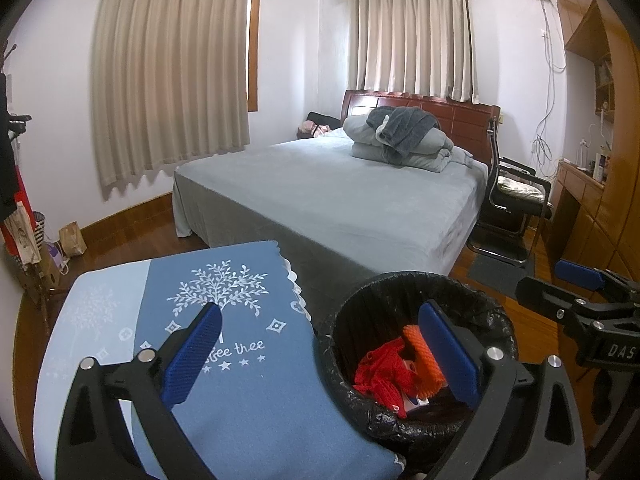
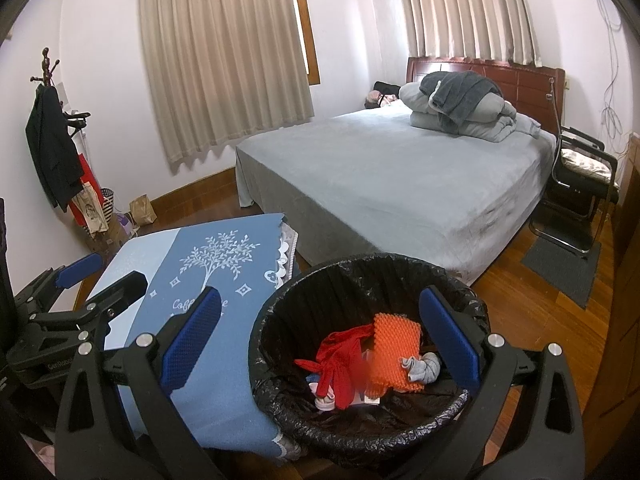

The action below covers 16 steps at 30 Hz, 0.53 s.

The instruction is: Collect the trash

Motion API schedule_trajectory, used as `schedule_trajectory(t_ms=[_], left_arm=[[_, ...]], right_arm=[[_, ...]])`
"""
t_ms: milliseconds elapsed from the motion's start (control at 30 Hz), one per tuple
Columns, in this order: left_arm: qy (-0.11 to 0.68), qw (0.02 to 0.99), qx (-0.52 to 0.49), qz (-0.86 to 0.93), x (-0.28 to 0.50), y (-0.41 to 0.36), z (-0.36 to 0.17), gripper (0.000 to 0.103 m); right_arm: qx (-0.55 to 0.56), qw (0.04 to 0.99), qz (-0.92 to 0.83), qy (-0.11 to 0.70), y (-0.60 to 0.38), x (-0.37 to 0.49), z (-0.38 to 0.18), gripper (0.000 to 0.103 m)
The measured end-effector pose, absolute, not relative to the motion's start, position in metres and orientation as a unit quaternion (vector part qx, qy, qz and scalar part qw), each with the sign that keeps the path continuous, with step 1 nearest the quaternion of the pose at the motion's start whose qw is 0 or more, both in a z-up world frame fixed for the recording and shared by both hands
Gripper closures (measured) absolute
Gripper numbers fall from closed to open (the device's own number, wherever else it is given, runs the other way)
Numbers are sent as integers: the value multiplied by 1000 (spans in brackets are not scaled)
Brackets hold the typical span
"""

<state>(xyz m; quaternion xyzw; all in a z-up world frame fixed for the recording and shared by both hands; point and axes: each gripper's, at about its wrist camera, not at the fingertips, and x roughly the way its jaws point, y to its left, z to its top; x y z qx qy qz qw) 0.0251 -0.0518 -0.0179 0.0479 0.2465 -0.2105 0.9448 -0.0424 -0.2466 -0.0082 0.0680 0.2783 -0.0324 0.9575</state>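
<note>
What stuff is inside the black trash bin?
Inside the round bin lined with a black plastic bag lie a bumpy orange foam sheet, a red mesh net, a rolled grey cloth and a small pink-white scrap. Anything beneath them is covered.

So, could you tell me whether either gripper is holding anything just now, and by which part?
Nothing is held. The left gripper and the right gripper are both open and empty, above the bin with its trash.
</note>
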Motion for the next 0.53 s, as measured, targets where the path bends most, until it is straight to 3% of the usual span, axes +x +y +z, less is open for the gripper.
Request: schedule_trajectory(t_ms=[533], left_arm=[[251,944,47,-211,19,-51,-22,6]], right_arm=[[69,957,-33,278,-248,-41,-7,6]])
